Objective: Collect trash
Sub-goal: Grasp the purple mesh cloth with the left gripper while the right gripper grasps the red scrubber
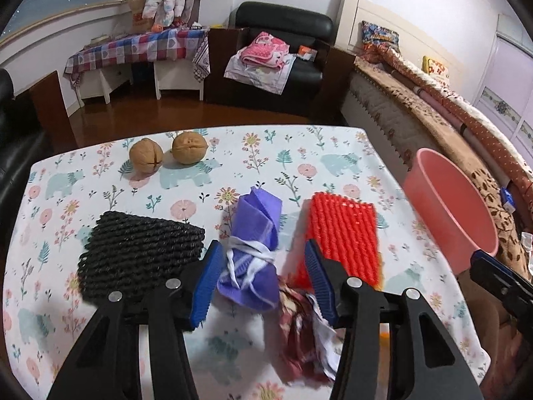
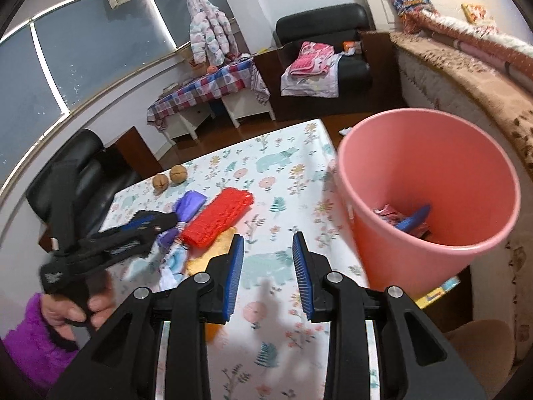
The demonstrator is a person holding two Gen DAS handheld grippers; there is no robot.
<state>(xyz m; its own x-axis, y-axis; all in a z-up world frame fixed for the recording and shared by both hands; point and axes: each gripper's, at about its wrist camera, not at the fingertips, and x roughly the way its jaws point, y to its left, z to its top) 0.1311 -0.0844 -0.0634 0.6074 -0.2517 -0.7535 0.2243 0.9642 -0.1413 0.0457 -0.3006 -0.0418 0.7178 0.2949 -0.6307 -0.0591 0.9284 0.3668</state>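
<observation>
My left gripper [image 1: 263, 280] is open above the table, its blue pads either side of a purple bag tied with white string [image 1: 253, 250]. A crumpled red-and-white wrapper [image 1: 306, 326] lies just below the right pad. A red textured mat [image 1: 343, 233] and a black woven mat [image 1: 140, 250] flank the bag. My right gripper [image 2: 268, 276] is open and empty over the tablecloth, left of the pink bin [image 2: 429, 193]. The bin holds wrappers and a blue item [image 2: 413, 220]. The left gripper [image 2: 146, 230] also shows in the right wrist view.
Two walnuts [image 1: 166, 155] sit near the table's far edge. An orange-yellow piece [image 2: 220, 250] lies by the red mat [image 2: 216, 221]. The bin [image 1: 449, 210] stands off the table's right edge. A bed [image 1: 433, 106] is to the right, a black sofa [image 1: 286, 33] behind.
</observation>
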